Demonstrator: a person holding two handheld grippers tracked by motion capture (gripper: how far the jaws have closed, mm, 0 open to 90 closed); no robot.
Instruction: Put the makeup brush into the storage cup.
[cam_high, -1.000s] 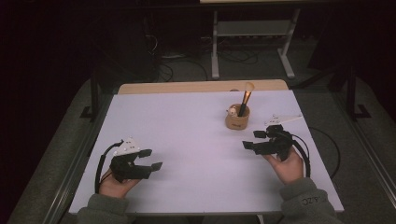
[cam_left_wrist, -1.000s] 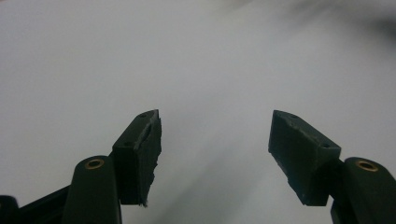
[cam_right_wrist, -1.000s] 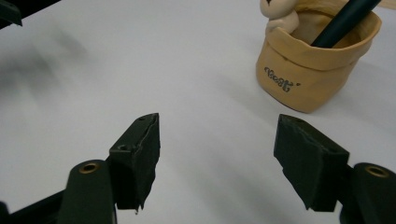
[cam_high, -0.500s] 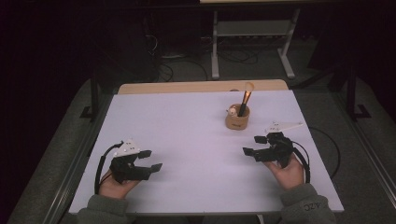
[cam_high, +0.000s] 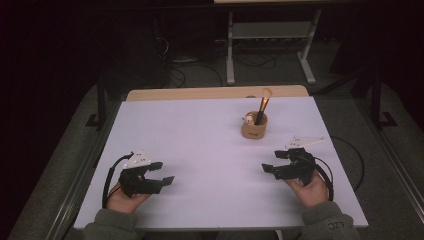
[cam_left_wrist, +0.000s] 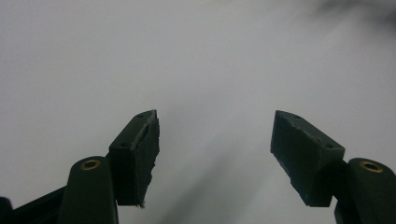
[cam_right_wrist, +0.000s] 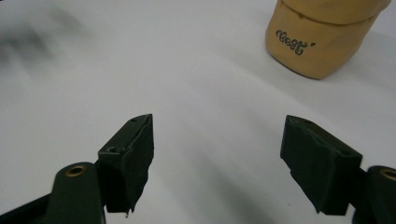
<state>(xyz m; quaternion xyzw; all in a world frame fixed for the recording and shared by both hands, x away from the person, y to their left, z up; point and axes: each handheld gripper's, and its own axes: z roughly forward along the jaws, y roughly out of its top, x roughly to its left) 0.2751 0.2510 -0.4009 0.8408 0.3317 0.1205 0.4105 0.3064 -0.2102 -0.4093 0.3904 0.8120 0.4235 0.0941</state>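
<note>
While our right gripper at lower right has just been spreading its empty jaws, our left gripper sits spread and empty at lower left; the tan cup with its brush stands right of centre.

The high view looks from above the person's side, forward and down, and takes the whole white table with dark floor behind. The left gripper view rides low and close over the table, looking along its own two jaws at bare white surface. The right gripper view sits as near to the table and faces the tan cup, which stands close ahead at its upper right. This cup also appears in the high view, right of centre.
</note>
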